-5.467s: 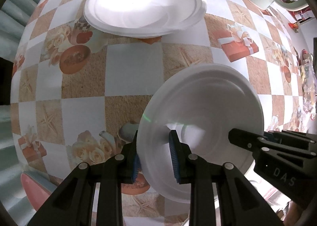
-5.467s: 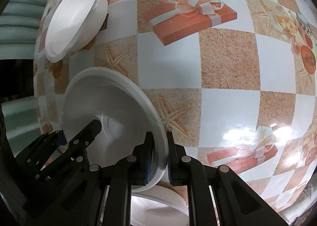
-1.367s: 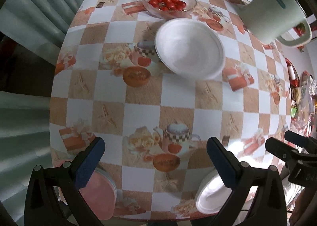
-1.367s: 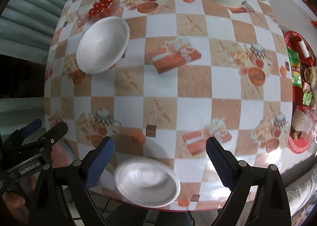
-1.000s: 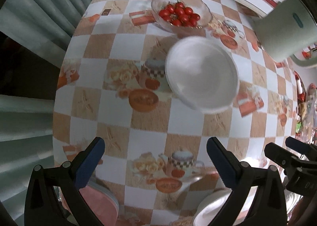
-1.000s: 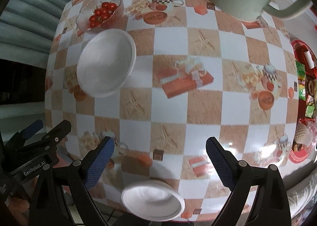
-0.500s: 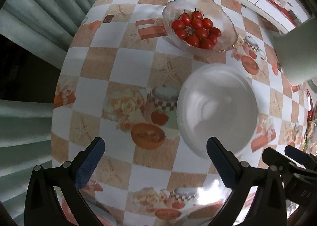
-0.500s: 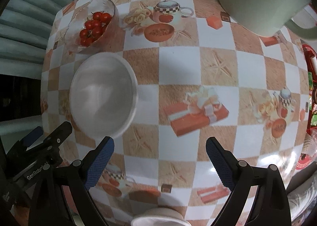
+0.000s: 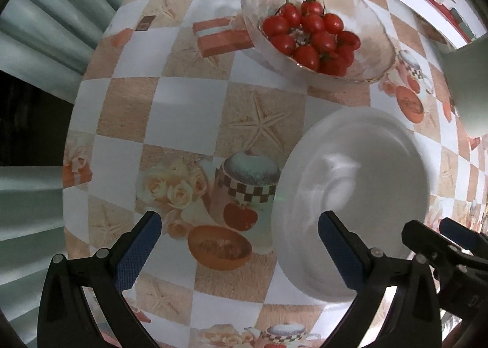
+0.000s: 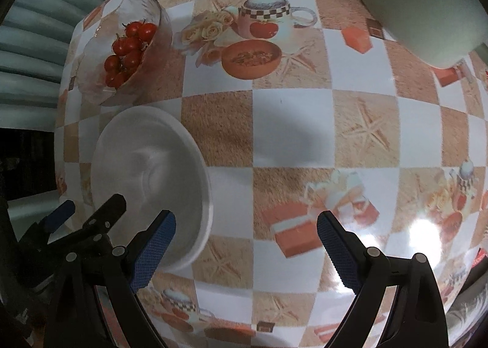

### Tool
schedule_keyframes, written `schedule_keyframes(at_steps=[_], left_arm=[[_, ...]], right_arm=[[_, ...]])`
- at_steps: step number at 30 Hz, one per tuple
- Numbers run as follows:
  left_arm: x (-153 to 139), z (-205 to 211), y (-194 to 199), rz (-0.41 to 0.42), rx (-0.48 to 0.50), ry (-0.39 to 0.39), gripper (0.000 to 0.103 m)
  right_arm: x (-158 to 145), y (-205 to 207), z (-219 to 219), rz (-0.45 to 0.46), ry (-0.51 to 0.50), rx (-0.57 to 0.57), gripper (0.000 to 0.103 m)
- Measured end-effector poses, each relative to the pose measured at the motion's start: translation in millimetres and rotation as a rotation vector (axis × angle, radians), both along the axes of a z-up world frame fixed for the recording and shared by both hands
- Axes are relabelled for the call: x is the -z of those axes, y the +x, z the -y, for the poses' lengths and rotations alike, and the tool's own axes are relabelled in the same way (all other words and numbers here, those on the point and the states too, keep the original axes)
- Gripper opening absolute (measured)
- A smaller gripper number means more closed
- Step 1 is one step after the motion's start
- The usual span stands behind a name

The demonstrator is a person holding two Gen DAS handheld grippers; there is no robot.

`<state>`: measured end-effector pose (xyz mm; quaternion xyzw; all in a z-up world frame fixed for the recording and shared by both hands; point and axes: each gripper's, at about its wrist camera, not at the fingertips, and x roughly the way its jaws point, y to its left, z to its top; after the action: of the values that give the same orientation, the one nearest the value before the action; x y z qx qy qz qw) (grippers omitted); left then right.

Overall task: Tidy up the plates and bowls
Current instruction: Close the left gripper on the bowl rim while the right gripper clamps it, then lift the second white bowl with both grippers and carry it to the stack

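Observation:
A white bowl (image 9: 357,192) sits on the checkered tablecloth; it also shows in the right wrist view (image 10: 149,177). My left gripper (image 9: 238,244) is open and empty, its right finger (image 9: 338,247) in front of the bowl's near left rim. My right gripper (image 10: 244,244) is open and empty, its left finger (image 10: 152,250) over the bowl's near right rim. The bowl lies between the two grippers. Each gripper shows at the edge of the other's view.
A glass bowl of cherry tomatoes (image 9: 314,36) stands behind the white bowl; it also shows in the right wrist view (image 10: 128,48). A pale green jug (image 10: 427,3) stands at the far right. The table's edge (image 9: 91,79) and a curtain lie to the left.
Both grippers have moved forward and down toward the white bowl, which looks larger and closer. The other white bowl near the table's front edge has dropped out of view. Both jaws stay open.

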<state>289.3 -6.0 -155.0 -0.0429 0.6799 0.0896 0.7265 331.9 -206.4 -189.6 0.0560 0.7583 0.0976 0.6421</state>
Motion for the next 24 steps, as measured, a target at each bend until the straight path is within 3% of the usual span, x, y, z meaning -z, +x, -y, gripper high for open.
schedule_keyframes(at_steps=[9, 19, 22, 24], left_arm=[[24.1, -0.3, 1.6, -0.025, 0.004, -0.003, 0.102], [35.2, -12.7, 11.6, -0.027, 0.008, -0.069, 0.103], [43.1, -17.1, 22.4, -0.055, 0.015, -0.086, 0.103], [44.3, -17.8, 25.3, -0.073, 0.014, -0.089, 0.103]], right_arm=[[25.4, 3.1, -7.4, -0.012, -0.009, -0.006, 0.095], [21.6, 2.5, -13.5, 0.039, -0.047, -0.051, 0.094], [19.0, 0.3, -18.1, 0.056, -0.081, -0.079, 0.085], [14.3, -2.5, -25.3, 0.076, -0.064, -0.108, 0.07]])
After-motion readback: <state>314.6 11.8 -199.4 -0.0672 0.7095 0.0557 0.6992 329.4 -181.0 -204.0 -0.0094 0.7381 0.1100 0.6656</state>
